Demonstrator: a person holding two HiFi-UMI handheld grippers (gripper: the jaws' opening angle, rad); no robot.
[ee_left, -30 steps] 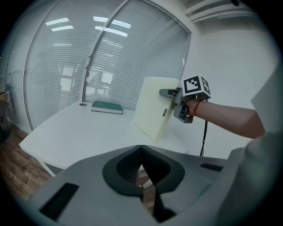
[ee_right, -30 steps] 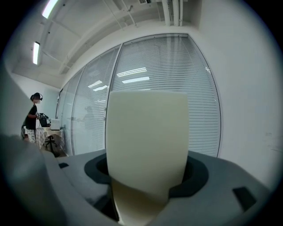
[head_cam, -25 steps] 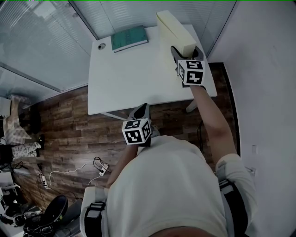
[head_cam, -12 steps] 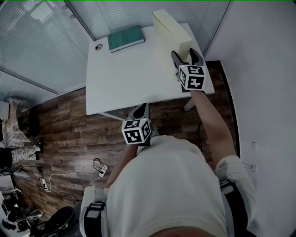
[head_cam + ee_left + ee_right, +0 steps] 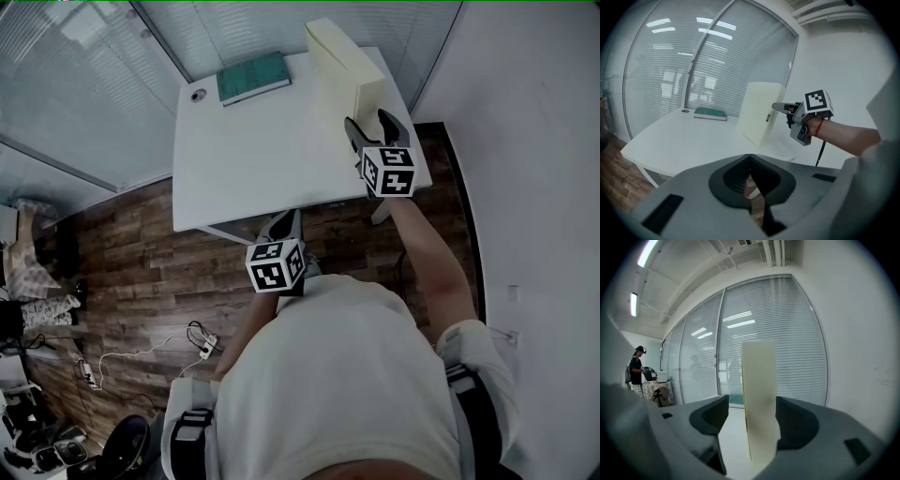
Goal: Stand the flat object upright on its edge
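Slab (image 5: pixel 339 56) is seen standing upright on its long edge at the right side of the table (image 5: pixel 244 159), with no lean visible in any view. The right claw (image 5: pixel 367 127) is held at the slab's near end, its jaws spread wide to either side. In the right gripper view a gap is seen between the slab and one pad, so the slab is judged to be straddled, not squeezed.

Compared with a second ago, the claw is found slightly nearer the table's front edge, while the jaw spread is unchanged and the slab is kept in the same upright pose. The shift is read as a retreat already begun. The task's aim is judged as good as met, provided the slab is not brushed on the way out.

The left claw (image 5: pixel 284 223) is held low by the person's body, off the table, with its jaws closed on nothing. A book (image 5: pixel 253 77) is seen lying flat at the far edge, well apart from the slab.
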